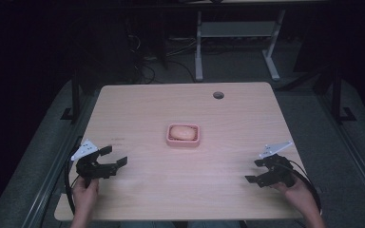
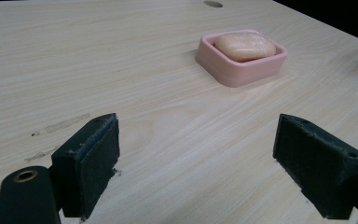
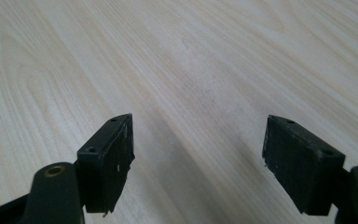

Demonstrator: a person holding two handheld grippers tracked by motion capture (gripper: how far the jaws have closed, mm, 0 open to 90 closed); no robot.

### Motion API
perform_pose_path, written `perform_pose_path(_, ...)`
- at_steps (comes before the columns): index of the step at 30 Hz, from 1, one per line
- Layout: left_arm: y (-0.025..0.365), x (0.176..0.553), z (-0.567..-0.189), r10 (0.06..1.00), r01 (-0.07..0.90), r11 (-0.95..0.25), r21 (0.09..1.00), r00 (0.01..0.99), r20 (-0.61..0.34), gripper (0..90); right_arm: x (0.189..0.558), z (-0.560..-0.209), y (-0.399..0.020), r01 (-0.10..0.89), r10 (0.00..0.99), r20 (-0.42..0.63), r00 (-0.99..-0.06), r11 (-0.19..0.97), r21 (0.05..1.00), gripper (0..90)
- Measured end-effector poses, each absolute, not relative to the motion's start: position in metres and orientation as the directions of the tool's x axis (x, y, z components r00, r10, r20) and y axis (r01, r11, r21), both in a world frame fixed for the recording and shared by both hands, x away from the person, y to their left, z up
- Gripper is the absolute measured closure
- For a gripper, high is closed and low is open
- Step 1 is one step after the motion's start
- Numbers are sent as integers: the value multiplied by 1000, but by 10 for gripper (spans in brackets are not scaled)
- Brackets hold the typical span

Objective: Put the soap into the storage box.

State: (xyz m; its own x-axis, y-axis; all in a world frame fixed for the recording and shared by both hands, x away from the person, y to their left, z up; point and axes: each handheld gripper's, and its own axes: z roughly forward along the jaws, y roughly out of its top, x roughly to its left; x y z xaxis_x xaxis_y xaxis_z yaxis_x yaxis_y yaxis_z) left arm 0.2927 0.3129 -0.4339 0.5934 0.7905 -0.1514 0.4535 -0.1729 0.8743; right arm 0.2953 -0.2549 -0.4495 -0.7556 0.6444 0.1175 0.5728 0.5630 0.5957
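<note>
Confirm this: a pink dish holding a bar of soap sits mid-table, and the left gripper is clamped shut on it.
Not quite. The pink dish with the bar of soap does sit mid-table, but the left gripper is open and well apart from it, as the left gripper view shows: bare table lies between its jaws.

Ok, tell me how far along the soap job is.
Nothing looks done yet: the soap lies in its pink dish at mid-table. Both the left hand-held gripper and the right hand-held gripper are open, empty and near the table's front edge. Reaching and grasping remain.
</note>
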Motion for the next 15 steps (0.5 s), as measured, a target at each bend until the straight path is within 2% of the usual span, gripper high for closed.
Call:
perform_pose_path(10, 308, 293, -436, 788, 457, -189, 869, 599, -143, 142, 268, -456, -261, 551, 668, 93, -738, 518, 654, 243)
perform_pose_path(15, 305, 293, -437, 792, 456, -218, 863, 600, -117, 143, 261, -458, -259, 541, 664, 77, -744, 529, 654, 242)
